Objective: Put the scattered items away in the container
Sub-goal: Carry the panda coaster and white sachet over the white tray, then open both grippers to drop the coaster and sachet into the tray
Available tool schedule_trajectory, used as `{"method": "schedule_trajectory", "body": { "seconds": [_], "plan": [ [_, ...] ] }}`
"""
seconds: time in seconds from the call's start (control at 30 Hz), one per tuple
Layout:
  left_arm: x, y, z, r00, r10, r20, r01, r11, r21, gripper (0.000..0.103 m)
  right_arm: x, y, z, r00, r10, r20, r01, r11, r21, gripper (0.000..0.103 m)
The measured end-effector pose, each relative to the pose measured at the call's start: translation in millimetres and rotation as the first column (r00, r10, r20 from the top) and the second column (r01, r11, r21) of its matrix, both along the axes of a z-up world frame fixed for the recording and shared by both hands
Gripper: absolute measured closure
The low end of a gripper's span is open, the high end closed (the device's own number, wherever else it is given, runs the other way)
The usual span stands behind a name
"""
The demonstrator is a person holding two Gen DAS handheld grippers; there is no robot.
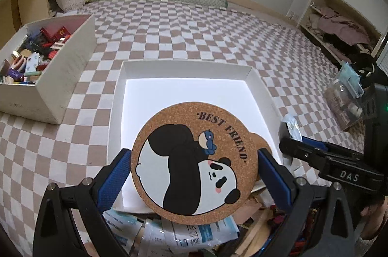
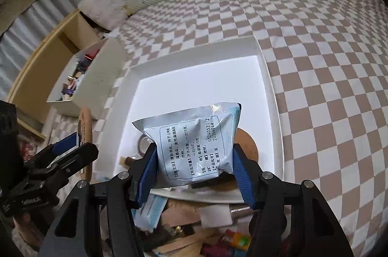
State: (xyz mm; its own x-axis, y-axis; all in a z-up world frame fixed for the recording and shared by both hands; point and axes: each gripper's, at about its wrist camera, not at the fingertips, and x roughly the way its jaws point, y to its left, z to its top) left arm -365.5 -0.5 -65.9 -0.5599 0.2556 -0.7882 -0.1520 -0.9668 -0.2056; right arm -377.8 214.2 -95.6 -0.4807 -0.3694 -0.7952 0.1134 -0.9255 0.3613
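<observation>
Up close, the left gripper (image 1: 194, 174) pinches a panda cork coaster (image 1: 194, 164) and the right gripper (image 2: 194, 164) pinches a printed sachet (image 2: 194, 145), both hiding much of the near white tray (image 1: 184, 70); another coaster (image 2: 245, 143) lies half hidden inside.
</observation>
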Motion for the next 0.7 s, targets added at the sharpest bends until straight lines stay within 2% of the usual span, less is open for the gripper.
{"method": "schedule_trajectory", "body": {
  "seconds": [0.33,0.4,0.47,0.5,0.7],
  "plan": [
    [-18.9,-4.4,-18.9,0.999,-0.01,0.05,0.01,1.0,-0.006,0.002,-12.7,-1.6,-22.7,0.999,-0.009,0.043,0.009,1.0,-0.003,0.041],
    [-20.2,-4.2,-19.9,0.999,-0.012,0.053,0.012,1.0,-0.009,0.002,-13.1,-1.0,-25.8,0.999,-0.006,0.047,0.007,1.0,-0.02,0.031],
    [-22.2,-4.4,-20.8,0.998,-0.011,0.055,0.012,1.0,-0.015,0.002,-13.1,-0.4,-29.1,0.999,-0.014,0.052,0.016,0.999,-0.036,0.008],
    [-22.7,-4.6,-21.2,0.998,-0.01,0.056,0.011,1.0,-0.017,0.002,-12.3,-0.6,-29.4,0.999,-0.014,0.049,0.016,0.999,-0.039,0.004],
    [-28.8,-8.9,-26.8,0.998,0.003,0.07,-0.002,1.0,-0.014,0.002,-8.0,-3.4,-29.9,0.999,0.003,0.037,-0.002,1.0,-0.028,0.002]
  ]
}}
